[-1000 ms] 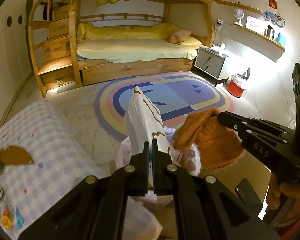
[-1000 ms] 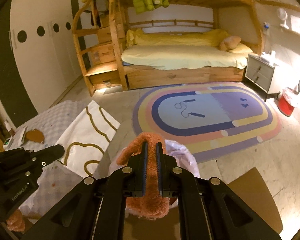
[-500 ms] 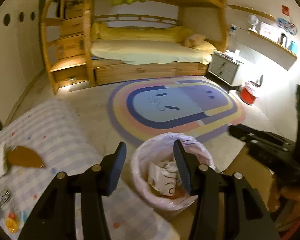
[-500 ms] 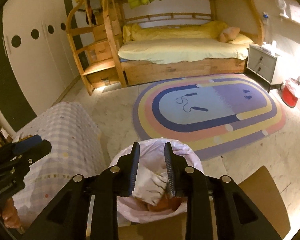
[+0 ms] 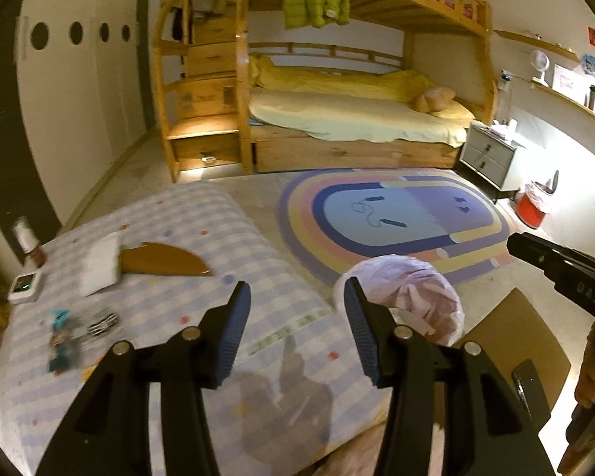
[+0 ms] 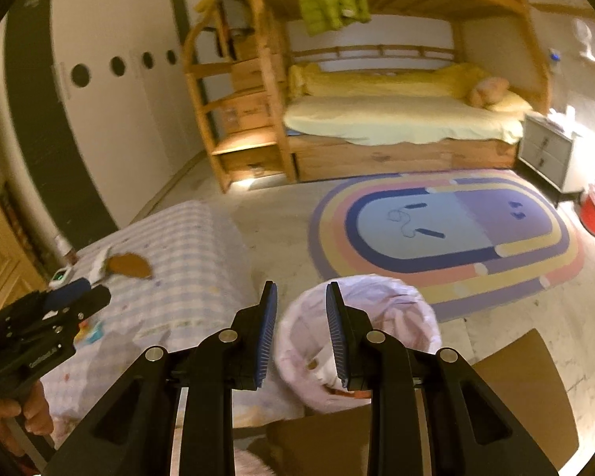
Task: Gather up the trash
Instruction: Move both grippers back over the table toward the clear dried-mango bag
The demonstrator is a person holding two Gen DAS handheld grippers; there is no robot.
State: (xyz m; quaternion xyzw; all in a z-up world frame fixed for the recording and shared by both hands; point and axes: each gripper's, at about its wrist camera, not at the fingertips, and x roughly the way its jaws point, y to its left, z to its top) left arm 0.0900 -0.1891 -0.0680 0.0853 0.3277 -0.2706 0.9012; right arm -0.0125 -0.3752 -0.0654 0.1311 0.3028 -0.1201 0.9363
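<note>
A small bin with a pink-white liner [image 5: 408,293] stands on the floor beside the checked bed [image 5: 202,246]; it holds crumpled paper and an orange piece [image 6: 337,380]. My left gripper [image 5: 295,319] is open and empty above the bed's near edge, left of the bin. My right gripper [image 6: 301,317] is open and empty just above the bin's left rim. On the bed lie a brown wrapper [image 5: 162,263], a white paper [image 5: 99,265] and small colourful wrappers [image 5: 65,337].
A brown cardboard sheet [image 5: 511,345] lies on the floor right of the bin. A white device [image 5: 23,287] and a bottle [image 5: 27,240] sit at the bed's far left. A striped oval rug [image 5: 392,218], bunk bed [image 5: 357,119] and red bin [image 5: 531,210] lie beyond.
Both grippers opened and dropped the white paper and the orange piece into the bin. The left gripper has since swung left over the bed.
</note>
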